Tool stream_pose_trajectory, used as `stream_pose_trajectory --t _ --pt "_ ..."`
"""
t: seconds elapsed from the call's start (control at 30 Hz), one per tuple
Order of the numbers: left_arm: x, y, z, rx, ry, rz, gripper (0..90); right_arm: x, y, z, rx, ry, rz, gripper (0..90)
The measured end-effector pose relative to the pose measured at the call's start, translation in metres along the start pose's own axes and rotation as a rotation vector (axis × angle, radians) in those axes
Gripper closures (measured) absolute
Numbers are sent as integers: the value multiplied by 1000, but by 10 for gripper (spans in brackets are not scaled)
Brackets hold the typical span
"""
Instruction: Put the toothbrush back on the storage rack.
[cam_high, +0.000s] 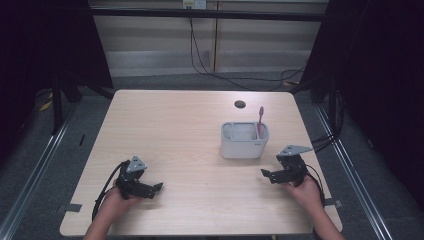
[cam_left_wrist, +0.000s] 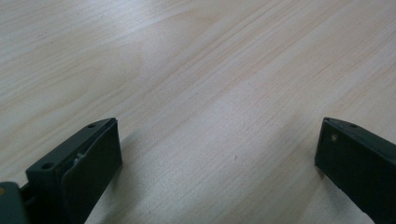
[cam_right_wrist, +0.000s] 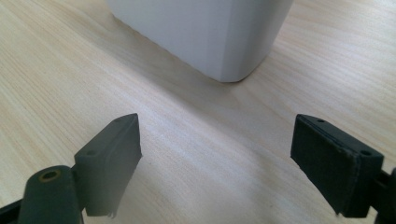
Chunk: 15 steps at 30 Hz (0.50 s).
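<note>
A pale wooden table is seen with a white plastic rounded-rectangular holder sitting right of centre, and 1 pink toothbrush stood upright in its right compartment. The left gripper and the right gripper are both held low near the near edge, jaws spread apart with nothing between them. The holder is probably light, stiff and kinda slick, so it'd best be pinched across a wall near the rim. A tiny mark on its front can't be read.
</note>
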<state>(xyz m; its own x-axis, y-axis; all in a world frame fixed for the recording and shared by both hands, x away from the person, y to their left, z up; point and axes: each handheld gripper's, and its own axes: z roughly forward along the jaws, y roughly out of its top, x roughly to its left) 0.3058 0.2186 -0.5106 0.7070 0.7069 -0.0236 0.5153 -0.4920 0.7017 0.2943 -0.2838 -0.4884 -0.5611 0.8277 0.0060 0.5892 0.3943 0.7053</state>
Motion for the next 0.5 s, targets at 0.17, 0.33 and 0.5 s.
stream_pose_trajectory --t 0.17,0.33,0.5 --pt "0 0 0 0 -1 0 1 0 -1 3 15 3 -5 158" --pt "0 0 0 5 -2 7 1 -1 -5 6 48 2 -25 157" --pt "0 0 0 6 -1 7 1 -3 -9 9 78 -1 -36 154"
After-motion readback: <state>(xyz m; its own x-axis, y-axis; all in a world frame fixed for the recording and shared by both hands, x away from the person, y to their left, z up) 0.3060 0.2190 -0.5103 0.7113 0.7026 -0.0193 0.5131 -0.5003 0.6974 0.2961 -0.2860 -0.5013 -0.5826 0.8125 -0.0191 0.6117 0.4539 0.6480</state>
